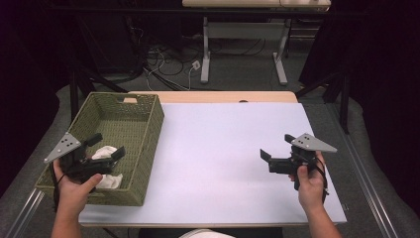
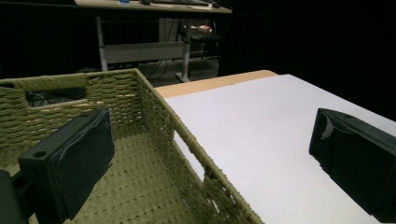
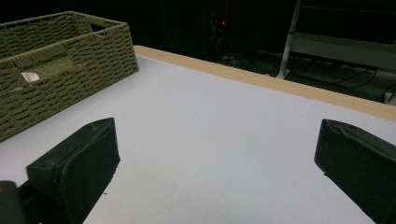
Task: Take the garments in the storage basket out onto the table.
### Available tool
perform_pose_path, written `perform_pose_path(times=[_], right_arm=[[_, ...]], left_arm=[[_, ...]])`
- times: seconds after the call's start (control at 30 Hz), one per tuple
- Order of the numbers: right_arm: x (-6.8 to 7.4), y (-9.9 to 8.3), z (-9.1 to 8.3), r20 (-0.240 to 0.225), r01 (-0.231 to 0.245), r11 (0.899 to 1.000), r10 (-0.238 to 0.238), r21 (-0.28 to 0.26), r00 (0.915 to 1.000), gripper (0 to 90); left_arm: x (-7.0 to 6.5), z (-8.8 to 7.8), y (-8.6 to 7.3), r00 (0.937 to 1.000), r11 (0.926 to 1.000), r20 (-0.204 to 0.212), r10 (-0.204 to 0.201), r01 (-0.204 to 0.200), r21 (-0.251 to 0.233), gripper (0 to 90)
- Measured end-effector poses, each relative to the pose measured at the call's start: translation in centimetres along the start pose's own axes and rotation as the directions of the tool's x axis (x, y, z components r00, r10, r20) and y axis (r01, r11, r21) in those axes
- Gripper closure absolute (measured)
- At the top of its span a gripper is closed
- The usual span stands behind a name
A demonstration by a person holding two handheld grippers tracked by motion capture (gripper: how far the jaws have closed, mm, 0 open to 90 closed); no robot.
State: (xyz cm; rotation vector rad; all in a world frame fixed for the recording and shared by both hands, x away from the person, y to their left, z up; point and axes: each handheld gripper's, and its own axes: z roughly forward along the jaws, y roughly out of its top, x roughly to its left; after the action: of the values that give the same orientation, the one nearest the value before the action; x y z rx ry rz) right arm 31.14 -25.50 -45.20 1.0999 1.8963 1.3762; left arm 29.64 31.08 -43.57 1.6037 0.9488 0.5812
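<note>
A green woven basket (image 1: 157, 119) stands on the left part of the white table (image 1: 223, 163). A crumpled white cloth (image 1: 111, 181) lies in its near end. My left gripper (image 1: 106, 146) hovers over that near end, open, with nothing between its jaws. In the left gripper view the left gripper (image 2: 212, 140) straddles the basket's right wall (image 2: 187, 140), one jaw over the basket floor and one over the table. My right gripper (image 1: 277, 147) is held at the right side of the table, pointing left, open and empty. The right gripper view has the right gripper (image 3: 219, 144) facing bare table with the basket (image 3: 70, 74) far off.
A strip of wooden tabletop (image 1: 223, 96) runs along the far edge of the white surface. Beyond it stand a white desk frame (image 1: 205, 59) and loose cables (image 1: 168, 64) on the floor. Dark curtains close in both sides.
</note>
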Motion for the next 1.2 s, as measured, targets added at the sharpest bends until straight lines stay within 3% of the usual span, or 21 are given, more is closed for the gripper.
perform_pose_path(times=[0.2,0.33,0.63,0.8,1.0,1.13,1.2], right_arm=[[0.2,0.2,0.6,-0.022,0.01,1.0,-0.01,0.009,0.9997,0.0],[-0.1,0.3,0.7,-0.017,-0.002,1.0,0.003,0.016,0.9998,0.1],[-0.2,0.1,1.2,-0.024,-0.009,0.999,0.01,0.034,0.9997,0.6],[0.1,0.0,1.3,-0.025,0.002,0.999,-0.001,0.043,0.9997,0.7],[0.4,0.0,1.4,-0.031,0.014,0.999,-0.013,0.042,0.9994,0.7],[0.3,-0.1,1.3,-0.037,0.01,0.999,-0.008,0.047,0.9993,0.7],[0.2,-0.1,1.4,-0.033,0.004,0.999,-0.002,0.053,0.9994,0.9]], left_arm=[[0.6,-1.1,0.2,0.9997,0.9998,-0.021,-0.007,0.007,-0.018,0.4],[0.8,-1.3,0.3,0.9994,0.9993,-0.034,-0.012,0.013,0.037,0.3],[1.8,-1.8,-0.1,0.9946,0.9937,-0.098,-0.034,0.044,0.103,0.3],[2.1,-2.1,-0.1,0.9949,0.9885,-0.094,-0.036,0.049,0.143,0.4],[2.7,-2.2,-0.3,0.9942,0.9799,-0.087,-0.064,0.079,0.183,0.4],[3.3,-2.2,-0.5,0.9893,0.9654,-0.126,-0.073,0.102,0.24,0.4],[3.6,-2.2,-0.7,0.9837,0.9586,-0.165,-0.072,0.114,0.261,0.6]])
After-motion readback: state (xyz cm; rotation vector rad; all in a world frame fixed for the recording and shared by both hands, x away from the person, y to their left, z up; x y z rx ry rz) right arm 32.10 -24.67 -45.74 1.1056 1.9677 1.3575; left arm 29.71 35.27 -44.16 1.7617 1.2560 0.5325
